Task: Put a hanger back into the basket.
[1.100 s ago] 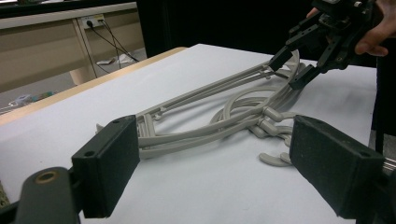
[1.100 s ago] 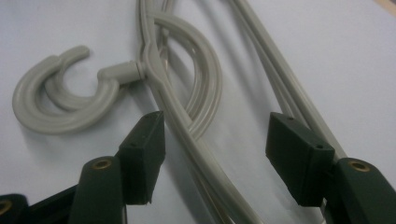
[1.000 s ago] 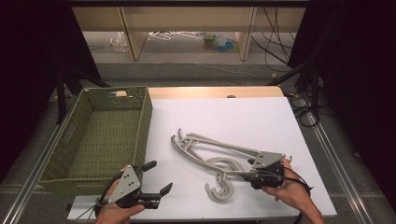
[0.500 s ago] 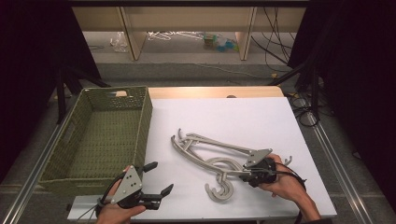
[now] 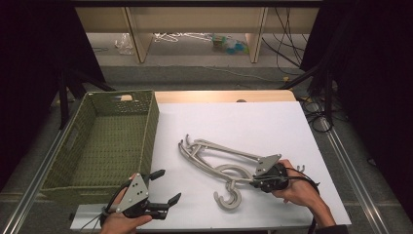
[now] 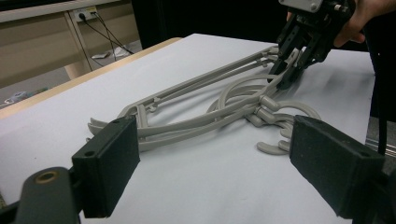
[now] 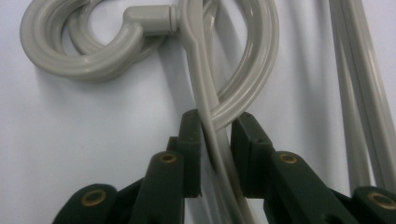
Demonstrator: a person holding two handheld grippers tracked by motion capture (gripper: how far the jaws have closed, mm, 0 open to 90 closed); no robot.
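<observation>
- the hangers (image 5: 214, 163) are grey moulded plastic, smooth and slightly glossy, a small stack lying flat and tangled on the white sheet (image 5: 234, 122), right of its middle
- their long thin arms run up-left to a forked end; the thick ribbed hooks curl in rings at the near end, one hook (image 5: 229, 200) pointing at the front edge
- the right gripper (image 5: 253, 183), seen in the high view at the hangers' right end, has its black jaws around a thin hanger arm (image 7: 210, 126)
- its jaws have just been closing; in the right gripper view the arm sits between the pads (image 7: 191, 140), the left pad against it and a thin gap showing at the right pad, so a firm clamp is not certain
- a curved hook loop crosses just above those jaw tips, touching the gripped arm
- the left gripper (image 5: 163, 187) hovers near the sheet's front-left corner, jaws spread wide with nothing between them; its pads (image 6: 109, 168) are blocky, matte black foam
- the basket (image 5: 146, 126) is olive green woven, rectangular with tall walls and a handle slot, standing just left of the sheet, its right wall along the sheet's edge
- the table shows a wooden strip (image 5: 224, 96) beyond the sheet
- open white surface lies behind the hangers and between them and the basket; the right hand (image 5: 302, 187) sits close to the front-right corner
</observation>
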